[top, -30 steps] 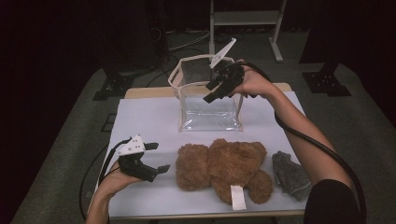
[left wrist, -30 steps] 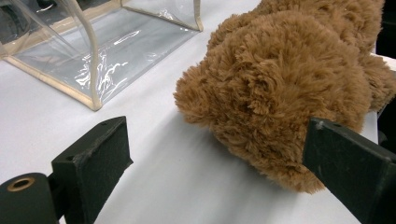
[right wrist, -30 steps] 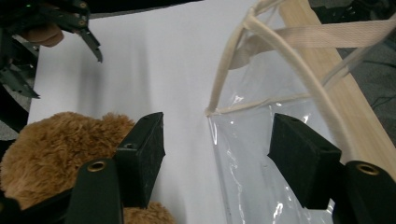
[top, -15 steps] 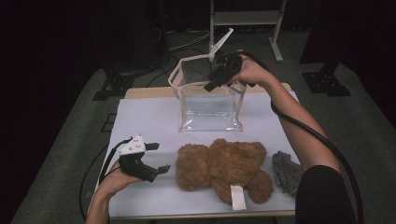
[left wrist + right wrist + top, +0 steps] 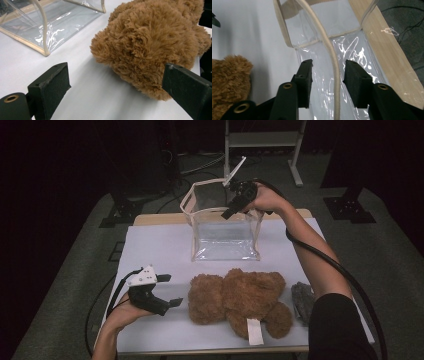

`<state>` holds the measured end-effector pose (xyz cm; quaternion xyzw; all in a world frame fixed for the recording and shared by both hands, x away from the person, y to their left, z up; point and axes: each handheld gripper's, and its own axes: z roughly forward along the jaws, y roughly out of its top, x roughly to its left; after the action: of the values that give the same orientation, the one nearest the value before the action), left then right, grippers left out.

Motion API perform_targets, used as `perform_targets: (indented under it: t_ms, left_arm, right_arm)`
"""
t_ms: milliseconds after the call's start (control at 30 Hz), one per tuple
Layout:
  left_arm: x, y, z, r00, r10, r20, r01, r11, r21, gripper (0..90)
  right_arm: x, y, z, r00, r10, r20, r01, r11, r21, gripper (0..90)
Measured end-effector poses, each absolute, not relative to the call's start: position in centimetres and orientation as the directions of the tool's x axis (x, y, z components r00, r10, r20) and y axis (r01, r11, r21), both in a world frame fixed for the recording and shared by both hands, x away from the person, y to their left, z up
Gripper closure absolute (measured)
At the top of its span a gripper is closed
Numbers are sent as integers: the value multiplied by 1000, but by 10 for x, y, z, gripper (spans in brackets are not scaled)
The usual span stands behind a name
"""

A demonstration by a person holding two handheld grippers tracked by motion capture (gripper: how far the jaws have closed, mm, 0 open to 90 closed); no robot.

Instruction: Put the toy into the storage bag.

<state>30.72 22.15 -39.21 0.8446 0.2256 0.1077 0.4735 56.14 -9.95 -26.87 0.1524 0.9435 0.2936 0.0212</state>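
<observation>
The white-covered table (image 5: 160,245) carries everything, with its bare wooden edge showing at the far side. The right arm has shifted since a second ago: the hand was then over the near right top corner of the bag, and it has since drawn up and back toward the far rim, where it now sits much as it did half a second ago. The left arm, the bear and the grey thing have not moved.

The brown teddy bear (image 5: 240,297) lies flat near the front edge, a white tag hanging from its lower side; in the left gripper view its fur (image 5: 152,45) fills the space ahead of the jaws, without touching them. Behind it stands the clear plastic bag (image 5: 225,232), upright with cream piping, its mouth held open — nothing can be seen inside it through its walls.

The right gripper (image 5: 239,202) is at the bag's top rim on the far right. In the right gripper view its jaws (image 5: 327,75) stand apart with the cream handle strap (image 5: 331,57) running between them; the strap is not pinched, and I cannot tell whether either pad touches it.

The left gripper (image 5: 165,292) rests low at the front left of the table, just beside the bear's head, jaws spread wide and holding nothing.

A small grey fuzzy object (image 5: 301,296) lies at the bear's right, partly hidden by the person's sleeve.
</observation>
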Motion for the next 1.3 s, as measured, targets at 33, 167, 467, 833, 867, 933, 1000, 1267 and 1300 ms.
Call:
perform_targets:
  t_ms: [33,167,467,833,867,933,1000,1267,1300]
  left_arm:
    - [307,222,-392,875,484,-32,280,-451,848,68]
    - [307,222,-392,872,488,-34,282,-445,850,68]
    - [305,221,-391,873,487,-27,275,-445,852,68]
    - [305,224,-390,871,491,-22,273,-448,851,68]
    - [305,225,-389,870,493,-22,274,-446,852,68]
    - [304,225,-389,868,496,-18,272,-446,853,68]
    - [304,225,-388,868,497,-16,271,-446,853,68]
    - [303,227,-386,863,506,-2,266,-450,852,68]
    - [303,227,-386,863,506,0,265,-452,852,67]
  right_arm:
    - [561,-99,-269,-954,296,52,274,783,558,660]
    - [557,-99,-270,-954,294,55,274,788,552,814]
    - [536,-101,-269,-960,272,59,258,789,557,868]
    - [493,-117,-268,-974,222,50,210,794,571,868]
    - [488,-119,-268,-972,226,58,218,791,572,868]
    - [480,-122,-270,-973,221,61,215,788,577,867]
    - [472,-124,-270,-974,220,56,211,789,578,867]
    - [447,-124,-270,-982,185,39,173,795,581,867]
    - [444,-123,-269,-983,177,36,165,795,584,867]
